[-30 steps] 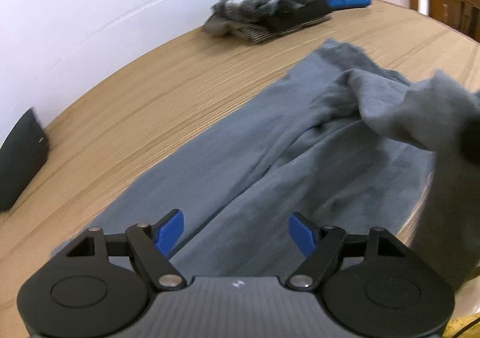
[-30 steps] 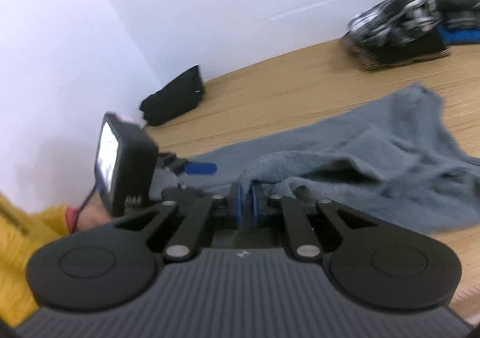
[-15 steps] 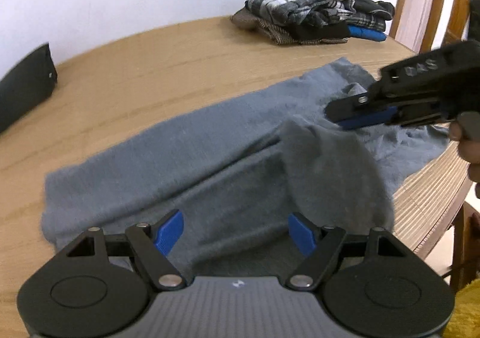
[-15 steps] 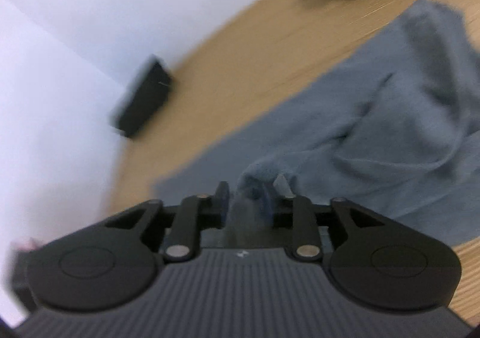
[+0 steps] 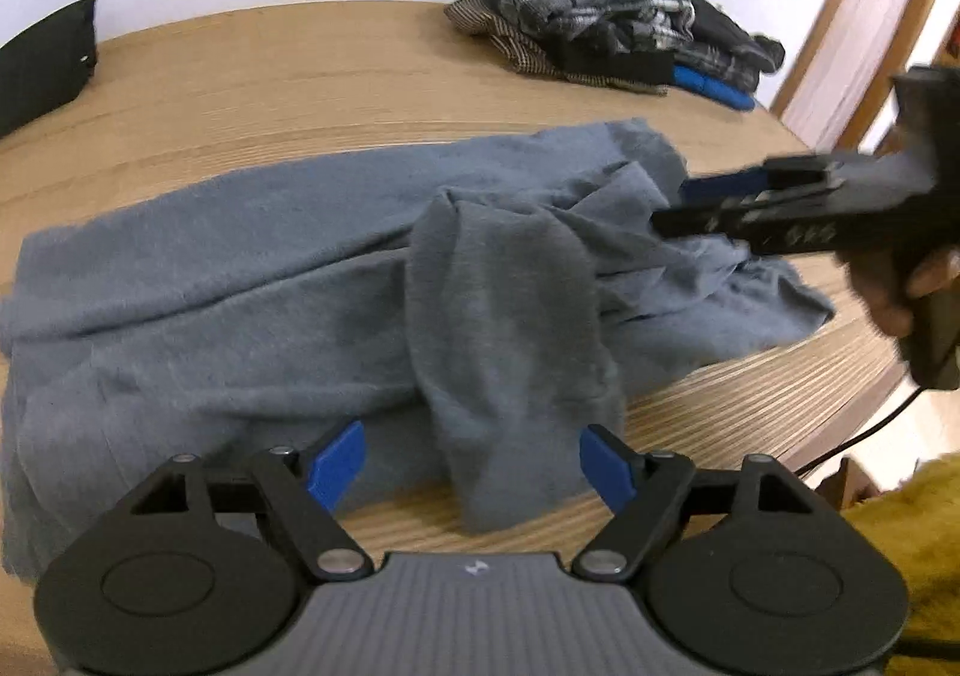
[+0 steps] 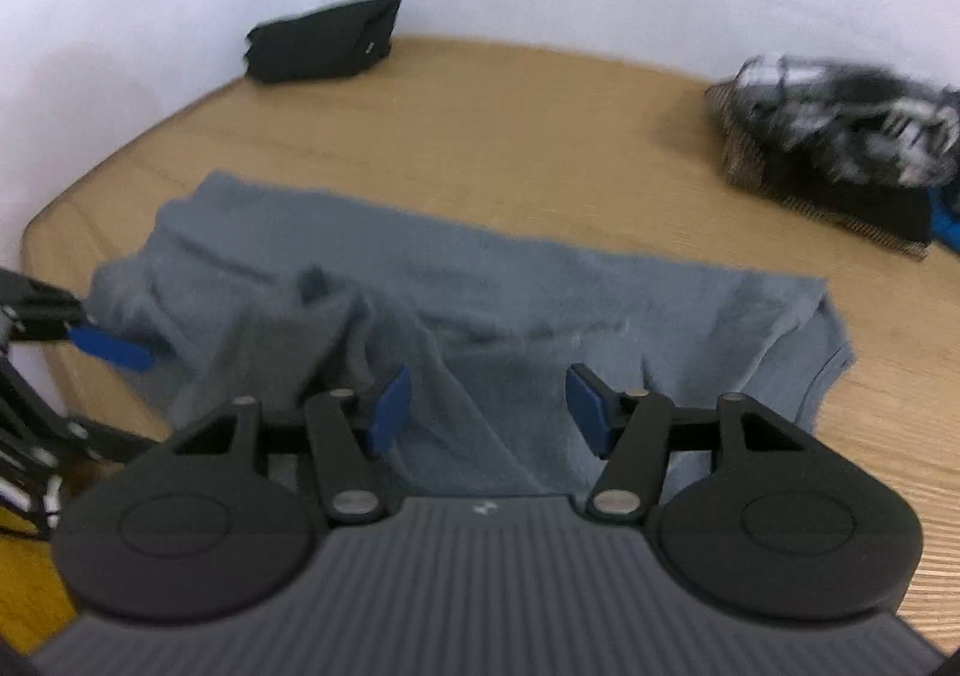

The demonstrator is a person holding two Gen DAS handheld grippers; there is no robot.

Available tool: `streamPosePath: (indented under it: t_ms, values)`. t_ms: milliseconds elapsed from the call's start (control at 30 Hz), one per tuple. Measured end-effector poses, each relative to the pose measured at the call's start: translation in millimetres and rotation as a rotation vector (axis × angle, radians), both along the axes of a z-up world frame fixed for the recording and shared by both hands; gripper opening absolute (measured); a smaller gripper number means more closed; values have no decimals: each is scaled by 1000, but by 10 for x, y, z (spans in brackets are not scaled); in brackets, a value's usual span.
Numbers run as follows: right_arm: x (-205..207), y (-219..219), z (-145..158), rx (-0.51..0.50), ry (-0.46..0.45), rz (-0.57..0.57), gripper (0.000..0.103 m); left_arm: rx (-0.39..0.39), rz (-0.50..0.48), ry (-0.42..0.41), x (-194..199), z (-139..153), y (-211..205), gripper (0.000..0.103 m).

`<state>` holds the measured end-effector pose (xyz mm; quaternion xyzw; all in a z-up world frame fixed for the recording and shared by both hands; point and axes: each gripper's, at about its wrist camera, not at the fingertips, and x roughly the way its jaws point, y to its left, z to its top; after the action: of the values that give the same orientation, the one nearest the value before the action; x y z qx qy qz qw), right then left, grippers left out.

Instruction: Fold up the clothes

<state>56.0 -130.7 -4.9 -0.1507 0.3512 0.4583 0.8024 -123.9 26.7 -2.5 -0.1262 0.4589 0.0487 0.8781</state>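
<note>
Soft, limp garment (image 5: 252, 280) on the worktop (image 5: 300, 75): both your jaws released, the right's just opened; grasp the sleeve (image 5: 510, 352) at 6 o'clock.

The garment (image 5: 252, 280) is plain grey-blue on a light wood-grain worktop (image 5: 300, 75). The folded pile (image 5: 606, 36) shows black-and-white plaid, houndstooth and a blue layer.

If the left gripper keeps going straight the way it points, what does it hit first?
Most likely the folded-over flap of the grey garment, lying between the left gripper's open jaws; depth is hard to judge.
</note>
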Motion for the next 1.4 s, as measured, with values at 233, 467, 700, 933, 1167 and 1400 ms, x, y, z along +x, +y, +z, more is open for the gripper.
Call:
streamPosePath:
  t_ms: [233,467,700,933,1167,1400]
  values:
    - [89,-110,-188,-6,2,124,58,-63,182,72,287,-409,-171,57]
    - [221,-172,-187,44,13,185,58,157,321,33,102,80,-401,10]
    - [190,-319,-181,79,-44,321,58,643,456,54,-124,848,-561,9]
    - [131,-313,-254,-25,-189,463,58,728,509,103,-53,868,-699,9]
    - [131,-347,-234,-24,-251,490,51,679,535,81,-3,932,-670,9]
    - [109,-374,-275,-80,-289,555,37,671,562,26,-70,1084,-648,9]
